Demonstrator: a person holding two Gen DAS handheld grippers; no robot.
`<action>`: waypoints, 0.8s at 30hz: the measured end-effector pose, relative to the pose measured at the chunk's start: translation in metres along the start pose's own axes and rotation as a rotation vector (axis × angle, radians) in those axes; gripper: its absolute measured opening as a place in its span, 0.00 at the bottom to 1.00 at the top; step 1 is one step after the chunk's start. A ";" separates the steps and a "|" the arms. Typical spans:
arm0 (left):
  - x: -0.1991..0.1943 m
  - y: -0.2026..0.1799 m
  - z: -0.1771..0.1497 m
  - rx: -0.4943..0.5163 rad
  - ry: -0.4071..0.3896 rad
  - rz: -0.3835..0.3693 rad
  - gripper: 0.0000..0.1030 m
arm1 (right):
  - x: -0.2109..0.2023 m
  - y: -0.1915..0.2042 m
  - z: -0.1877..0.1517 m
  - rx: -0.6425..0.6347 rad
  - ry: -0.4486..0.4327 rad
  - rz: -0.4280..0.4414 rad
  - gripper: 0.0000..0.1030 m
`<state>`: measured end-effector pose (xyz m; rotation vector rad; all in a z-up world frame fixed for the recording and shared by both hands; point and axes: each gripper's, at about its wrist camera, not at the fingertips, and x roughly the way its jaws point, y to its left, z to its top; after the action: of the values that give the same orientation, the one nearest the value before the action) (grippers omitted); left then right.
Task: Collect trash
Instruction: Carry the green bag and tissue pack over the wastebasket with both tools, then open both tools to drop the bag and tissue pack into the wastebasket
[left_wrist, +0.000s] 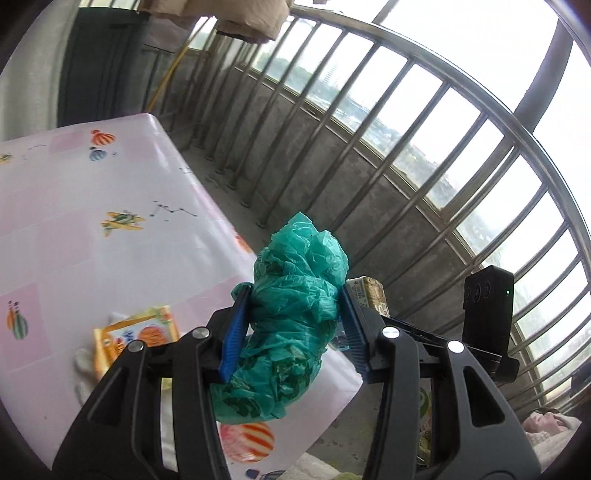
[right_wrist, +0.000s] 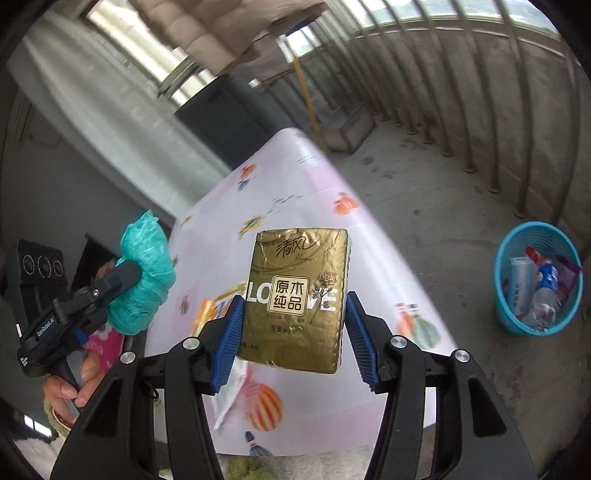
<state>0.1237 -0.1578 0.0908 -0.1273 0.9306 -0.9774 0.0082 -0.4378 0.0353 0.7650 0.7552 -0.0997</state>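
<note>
Trash: soft, light green bag (left_wrist: 295, 295) clamped mid-bundle in left claw (left_wrist: 293, 325); gold tissue pack (right_wrist: 295, 295), slick, clamped sidewise in right claw (right_wrist: 293, 332), above table (right_wrist: 295, 177).

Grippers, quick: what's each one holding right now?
Left gripper: closed on the crumpled green plastic bag, lifted above the table.
Right gripper: closed on the gold tissue pack, also held in the air.

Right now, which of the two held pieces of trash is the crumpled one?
The green plastic bag in the left gripper; the right gripper holds a flat, rectangular gold tissue pack.
</note>
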 end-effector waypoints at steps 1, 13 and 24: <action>0.025 -0.012 0.011 0.006 0.044 -0.026 0.44 | -0.007 -0.026 0.004 0.074 -0.023 -0.023 0.52; 0.319 -0.095 -0.002 -0.093 0.561 -0.029 0.44 | 0.044 -0.241 0.028 0.548 -0.019 -0.177 0.52; 0.444 -0.094 -0.034 -0.201 0.669 -0.014 0.71 | 0.131 -0.344 0.057 0.643 0.139 -0.199 0.70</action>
<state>0.1357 -0.5377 -0.1588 0.0305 1.6442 -0.9506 0.0197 -0.7034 -0.2259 1.3141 0.9435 -0.4904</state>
